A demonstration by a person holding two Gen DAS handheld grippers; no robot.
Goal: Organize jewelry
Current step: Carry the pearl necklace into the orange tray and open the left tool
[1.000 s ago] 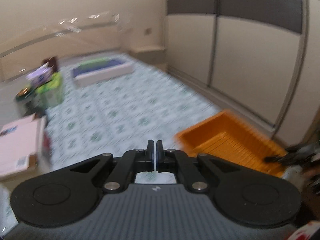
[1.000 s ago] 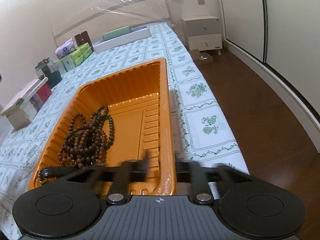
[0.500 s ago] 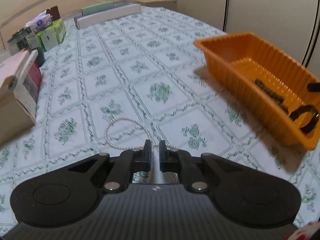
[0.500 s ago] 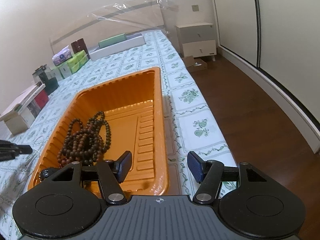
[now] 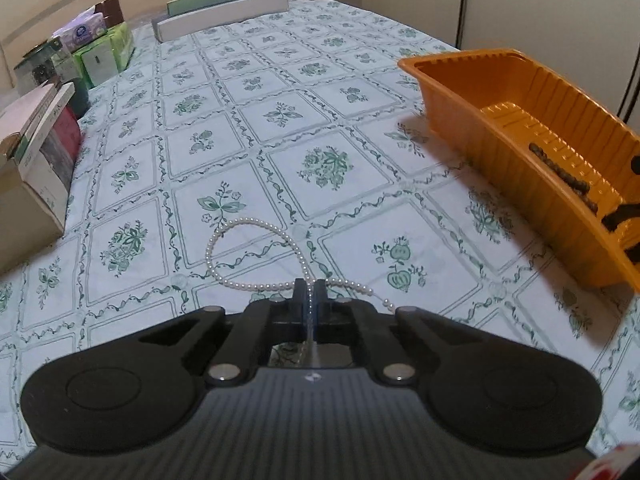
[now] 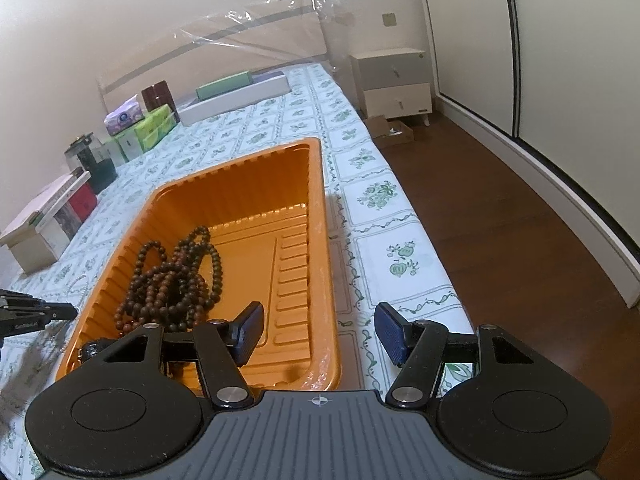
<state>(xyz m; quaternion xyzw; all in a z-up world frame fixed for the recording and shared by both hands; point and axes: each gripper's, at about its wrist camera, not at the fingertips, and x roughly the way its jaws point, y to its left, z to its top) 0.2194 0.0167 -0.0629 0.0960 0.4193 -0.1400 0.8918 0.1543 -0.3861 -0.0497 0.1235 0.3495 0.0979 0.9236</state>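
Lowered left tongs on pearl necklace

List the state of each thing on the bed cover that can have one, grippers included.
left gripper: shut on the pearl necklace
pearl necklace: looped flat on the cover, outside the tray
right gripper: open, holding nothing
orange tray: upright, open-topped
brown bead strands: piled inside the tray

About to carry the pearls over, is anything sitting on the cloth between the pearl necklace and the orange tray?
Nothing visible does. The pearl necklace lies at the left gripper, whose jaws are shut on its strand. Only bare patterned tablecloth shows between it and the orange tray. The wooden bead strands lie inside the tray.
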